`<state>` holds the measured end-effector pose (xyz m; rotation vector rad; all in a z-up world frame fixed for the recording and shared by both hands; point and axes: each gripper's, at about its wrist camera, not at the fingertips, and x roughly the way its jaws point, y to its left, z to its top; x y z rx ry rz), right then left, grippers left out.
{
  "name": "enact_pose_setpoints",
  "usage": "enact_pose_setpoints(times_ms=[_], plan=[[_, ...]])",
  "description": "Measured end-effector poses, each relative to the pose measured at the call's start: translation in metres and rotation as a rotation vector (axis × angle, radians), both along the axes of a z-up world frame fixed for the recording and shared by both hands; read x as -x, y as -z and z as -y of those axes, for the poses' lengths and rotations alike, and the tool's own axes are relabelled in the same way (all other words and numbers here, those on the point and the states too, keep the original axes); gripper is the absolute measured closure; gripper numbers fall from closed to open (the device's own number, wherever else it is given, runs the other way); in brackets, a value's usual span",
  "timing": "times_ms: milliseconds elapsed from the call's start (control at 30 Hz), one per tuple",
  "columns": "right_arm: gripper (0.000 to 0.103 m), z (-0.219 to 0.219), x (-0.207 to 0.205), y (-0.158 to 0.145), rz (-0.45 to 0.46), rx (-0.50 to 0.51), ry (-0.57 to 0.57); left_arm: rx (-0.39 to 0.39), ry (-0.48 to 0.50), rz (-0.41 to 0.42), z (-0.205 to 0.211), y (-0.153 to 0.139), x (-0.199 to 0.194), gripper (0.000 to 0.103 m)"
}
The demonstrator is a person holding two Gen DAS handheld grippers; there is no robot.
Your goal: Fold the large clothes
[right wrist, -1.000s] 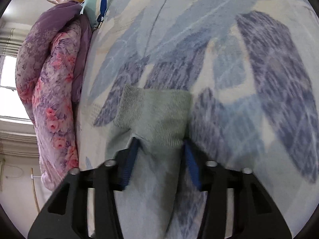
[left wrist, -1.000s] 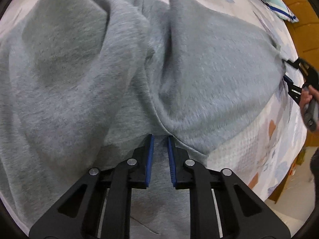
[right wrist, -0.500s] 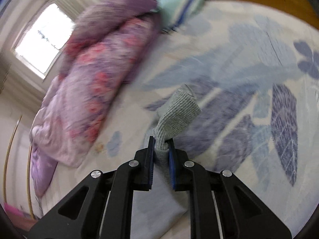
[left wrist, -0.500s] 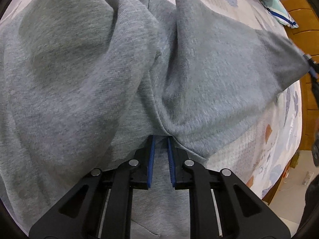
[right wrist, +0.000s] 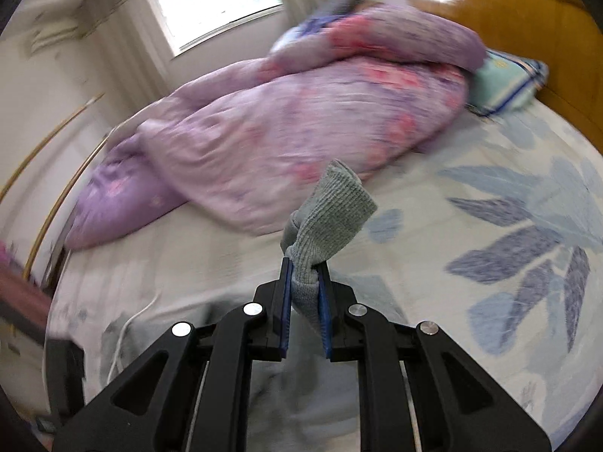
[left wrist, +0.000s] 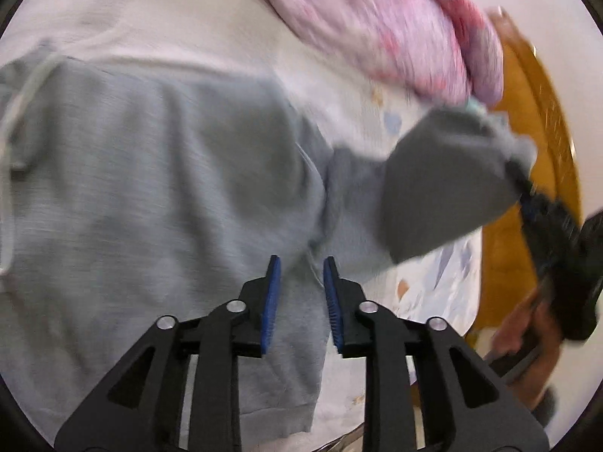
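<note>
My right claw (right wrist: 304, 275) pinches the ribbed cuff (right wrist: 331, 207) of the grey sweatshirt (left wrist: 150, 188) at frame centre, lifted above the leaf-print bedsheet (right wrist: 508, 207), while my left claw (left wrist: 301, 278) hangs parted over the sweatshirt's body spread across the lower left.

One grey sweatshirt (left wrist: 158, 188) lies on one bed (right wrist: 471, 301). One purple quilt (right wrist: 301, 132), one pillow (right wrist: 505, 79), one window (right wrist: 218, 0). Two hand-held grippers: left hand-held gripper (left wrist: 301, 282), right hand-held gripper (right wrist: 304, 293).
</note>
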<state>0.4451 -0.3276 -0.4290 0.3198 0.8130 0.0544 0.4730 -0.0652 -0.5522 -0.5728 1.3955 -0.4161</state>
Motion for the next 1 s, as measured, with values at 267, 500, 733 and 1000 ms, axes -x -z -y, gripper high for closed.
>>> enact_pose_setpoints(times_ms=[267,500,733,1000], plan=[[0.091,-0.167,0.022,-0.001,-0.011,-0.075,-0.212,0.069,-0.202,0.051,-0.122,-0.046,0.014,0.059],[0.091,-0.299,0.025,0.068,-0.168,-0.053,-0.383,-0.023,-0.308,0.009,-0.208,-0.032,0.05,0.057],[0.08,-0.341,0.021,0.12,-0.357,-0.075,-0.432,-0.025,-0.394,-0.065,-0.249,0.005,0.08,0.054],[0.037,-0.311,0.041,0.11,-0.366,-0.089,-0.448,0.039,-0.45,-0.097,-0.253,0.026,0.085,0.051]])
